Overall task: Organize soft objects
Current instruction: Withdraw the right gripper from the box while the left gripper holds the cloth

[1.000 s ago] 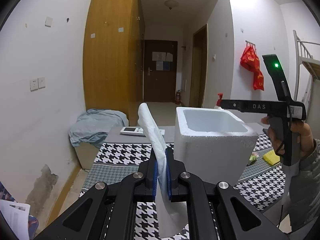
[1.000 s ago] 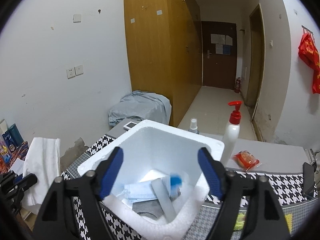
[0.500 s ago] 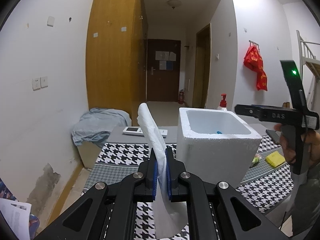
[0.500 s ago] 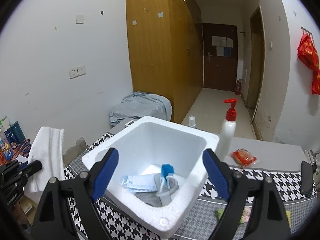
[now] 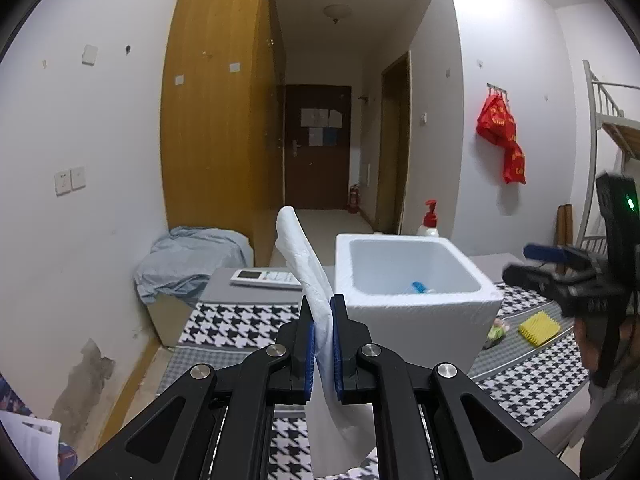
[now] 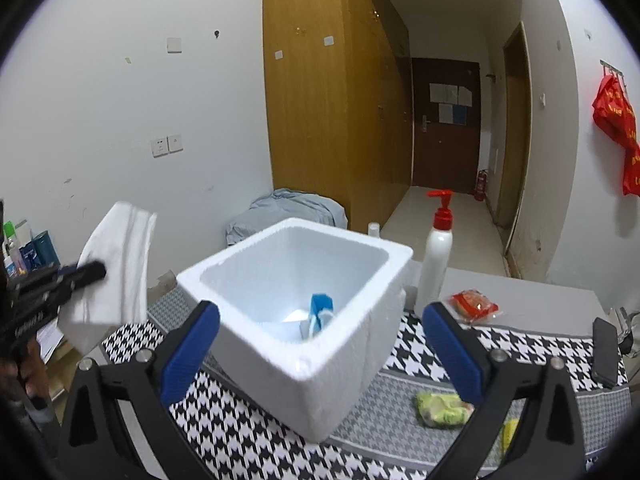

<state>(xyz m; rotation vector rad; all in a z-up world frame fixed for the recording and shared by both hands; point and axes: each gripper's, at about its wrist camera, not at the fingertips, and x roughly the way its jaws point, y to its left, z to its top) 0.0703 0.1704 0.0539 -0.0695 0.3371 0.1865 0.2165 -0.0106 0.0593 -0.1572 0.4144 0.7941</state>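
Left wrist view: left gripper (image 5: 322, 344) clamped tight on a white towel (image 5: 308, 280), blue pads (image 5: 309, 356) pressing the cloth from both sides; towel sticks up above the fingers and hangs down below them, raised over the houndstooth tablecloth (image 5: 240, 326). White foam box (image 5: 416, 312) sits on the cloth just right of the towel, open top, a blue item (image 5: 417, 286) visible inside. Remote control (image 5: 266, 278) lies on the grey table part behind the towel. Yellow sponge (image 5: 538, 327) and a small green-pink item (image 5: 496, 330) on the cloth right of the box. Pump bottle (image 5: 429, 221) with red top behind the box. Right gripper (image 5: 560, 276) at the right edge, blurred, spread hard to read from here. Right wrist view: right gripper (image 6: 320, 340) wide open, holding nothing, blue pads (image 6: 190, 354) either side of the foam box (image 6: 304, 364), held at its near side. Inside the box a blue-and-white soft item (image 6: 320, 312) and some pale folded stuff, details unclear. Towel (image 6: 116, 268) at left, held in the left gripper (image 6: 82, 272), well clear of the box. Pump bottle (image 6: 436, 260) just behind the box at right, red snack packet (image 6: 474, 304) beside it, green crumpled packet (image 6: 442, 408) on the tablecloth (image 6: 520, 344) near the right finger, dark phone (image 6: 606, 352) at far right.
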